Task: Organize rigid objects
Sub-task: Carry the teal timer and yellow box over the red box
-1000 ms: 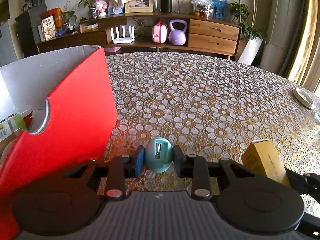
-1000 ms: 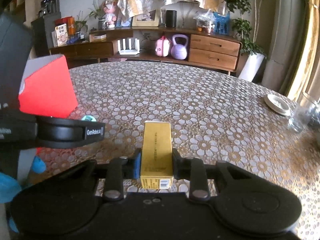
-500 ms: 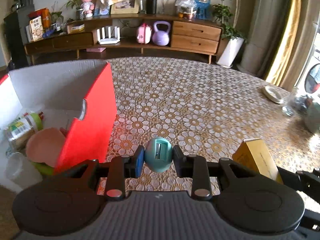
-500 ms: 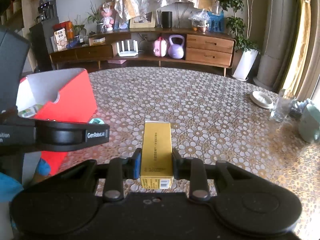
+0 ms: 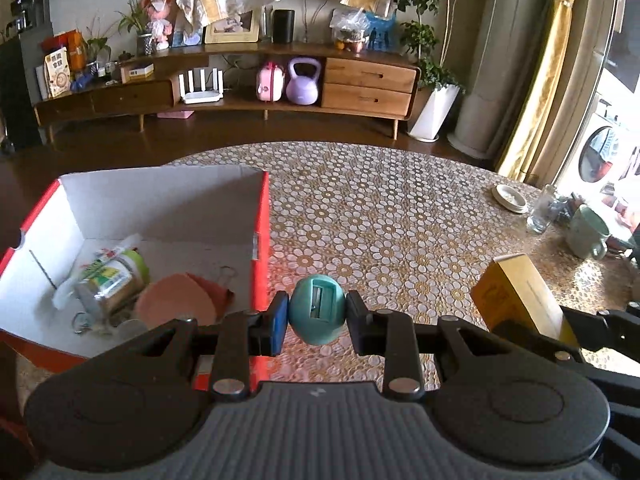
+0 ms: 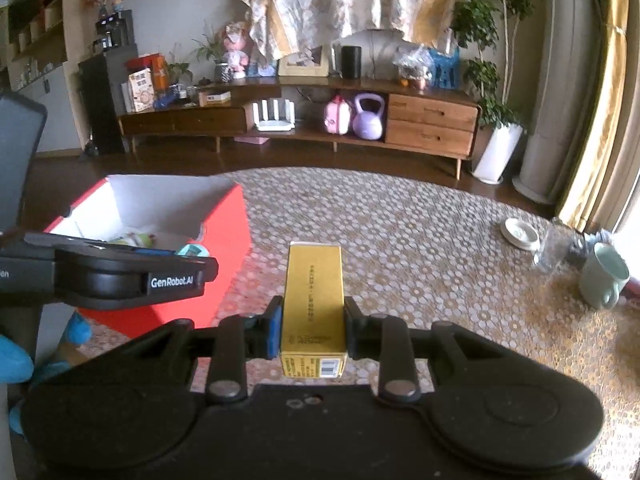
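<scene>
Left wrist view: red box [image 5: 259, 224] holds a packet [image 5: 108, 280] and pink disc [image 5: 174, 304]; grippers clench teal sharpener [image 5: 317, 309] and yellow carton [image 6: 313, 300].

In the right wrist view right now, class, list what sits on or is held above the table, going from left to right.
Red box → yellow carton held in the right tool → white dish → clear glass → pale green mug.

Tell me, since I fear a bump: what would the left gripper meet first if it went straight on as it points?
Probably the flowered tablecloth, just right of the red box. The left gripper, shut on the teal sharpener, points down past the box's right wall; depth is unclear.
</scene>
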A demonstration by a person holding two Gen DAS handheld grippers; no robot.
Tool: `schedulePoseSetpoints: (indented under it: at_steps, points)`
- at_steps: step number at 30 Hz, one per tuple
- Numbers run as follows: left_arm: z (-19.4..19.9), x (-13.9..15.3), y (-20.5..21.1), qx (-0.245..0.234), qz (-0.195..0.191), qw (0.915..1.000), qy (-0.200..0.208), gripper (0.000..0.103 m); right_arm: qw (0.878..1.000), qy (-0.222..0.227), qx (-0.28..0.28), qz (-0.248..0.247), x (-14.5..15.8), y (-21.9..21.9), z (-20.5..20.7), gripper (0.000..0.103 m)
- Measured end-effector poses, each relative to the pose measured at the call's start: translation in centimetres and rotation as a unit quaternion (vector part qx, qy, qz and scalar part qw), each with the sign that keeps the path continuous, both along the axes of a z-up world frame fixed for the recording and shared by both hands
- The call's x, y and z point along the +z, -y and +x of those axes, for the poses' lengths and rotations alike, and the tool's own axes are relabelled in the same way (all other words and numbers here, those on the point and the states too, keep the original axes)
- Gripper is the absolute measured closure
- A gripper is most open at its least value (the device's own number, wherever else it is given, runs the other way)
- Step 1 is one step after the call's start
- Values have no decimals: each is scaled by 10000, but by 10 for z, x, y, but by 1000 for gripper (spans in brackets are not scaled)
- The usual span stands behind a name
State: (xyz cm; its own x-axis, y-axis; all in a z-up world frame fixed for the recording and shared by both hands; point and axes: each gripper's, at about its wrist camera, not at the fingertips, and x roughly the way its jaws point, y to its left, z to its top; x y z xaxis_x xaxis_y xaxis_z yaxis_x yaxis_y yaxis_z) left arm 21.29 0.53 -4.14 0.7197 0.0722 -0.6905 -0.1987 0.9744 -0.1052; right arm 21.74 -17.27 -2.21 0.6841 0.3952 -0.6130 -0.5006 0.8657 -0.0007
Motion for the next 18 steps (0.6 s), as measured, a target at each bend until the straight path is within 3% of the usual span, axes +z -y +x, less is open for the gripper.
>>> schedulePoseSetpoints:
  at_steps: [18]
  points:
    - [-32, 36, -108, 93, 138, 9998, 54, 73, 9979, 109, 646, 7, 24, -86, -13, 74]
